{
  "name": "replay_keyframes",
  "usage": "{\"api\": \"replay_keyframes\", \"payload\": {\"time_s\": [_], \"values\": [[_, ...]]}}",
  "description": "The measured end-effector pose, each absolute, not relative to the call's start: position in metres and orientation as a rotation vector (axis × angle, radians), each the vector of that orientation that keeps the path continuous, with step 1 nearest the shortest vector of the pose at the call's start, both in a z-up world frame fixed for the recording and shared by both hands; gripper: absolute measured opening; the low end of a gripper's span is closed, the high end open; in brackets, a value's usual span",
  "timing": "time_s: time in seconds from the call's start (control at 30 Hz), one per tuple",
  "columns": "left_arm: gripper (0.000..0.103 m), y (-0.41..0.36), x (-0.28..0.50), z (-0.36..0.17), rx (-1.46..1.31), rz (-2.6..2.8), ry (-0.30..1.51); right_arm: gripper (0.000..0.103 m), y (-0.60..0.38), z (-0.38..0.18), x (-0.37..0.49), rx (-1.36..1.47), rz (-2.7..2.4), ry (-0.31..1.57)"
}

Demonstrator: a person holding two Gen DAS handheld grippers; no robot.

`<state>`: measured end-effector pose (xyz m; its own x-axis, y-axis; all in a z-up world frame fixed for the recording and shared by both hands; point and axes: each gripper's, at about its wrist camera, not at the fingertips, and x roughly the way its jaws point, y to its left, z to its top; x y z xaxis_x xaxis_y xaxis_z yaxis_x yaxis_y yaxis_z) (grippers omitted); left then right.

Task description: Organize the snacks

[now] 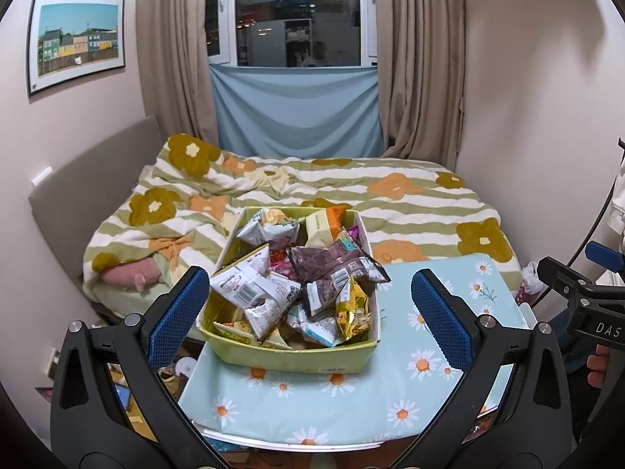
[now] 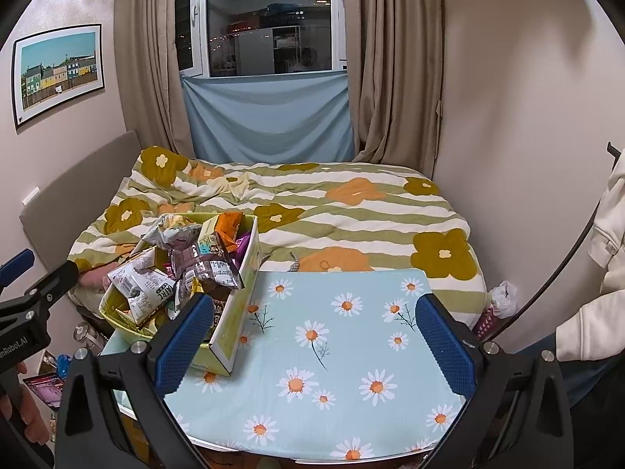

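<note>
A yellow-green cardboard box full of crumpled snack packets stands at the left of a small table with a light-blue daisy cloth. My left gripper is open and empty, its blue pads either side of the box's near end, held in front of it. In the right wrist view the box is at the left and the packets pile above its rim. My right gripper is open and empty over the bare daisy cloth to the right of the box.
A bed with a green-striped flower blanket lies behind the table. Beige curtains and a window are at the back. A grey headboard is at left, a wall at right. Clutter lies on the floor left of the table.
</note>
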<state>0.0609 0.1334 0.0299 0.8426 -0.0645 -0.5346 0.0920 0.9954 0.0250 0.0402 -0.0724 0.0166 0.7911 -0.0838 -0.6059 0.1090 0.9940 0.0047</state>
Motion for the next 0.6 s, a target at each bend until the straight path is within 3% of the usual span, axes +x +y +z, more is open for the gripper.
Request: {"api": "replay_keyframes", "payload": {"time_s": [0.6], "values": [[0.103, 0.133, 0.0613, 0.0298, 0.05, -0.082, 0.564, 0.103, -0.0734, 0.0161, 0.0396, 0.042, -0.102, 0.651]]}}
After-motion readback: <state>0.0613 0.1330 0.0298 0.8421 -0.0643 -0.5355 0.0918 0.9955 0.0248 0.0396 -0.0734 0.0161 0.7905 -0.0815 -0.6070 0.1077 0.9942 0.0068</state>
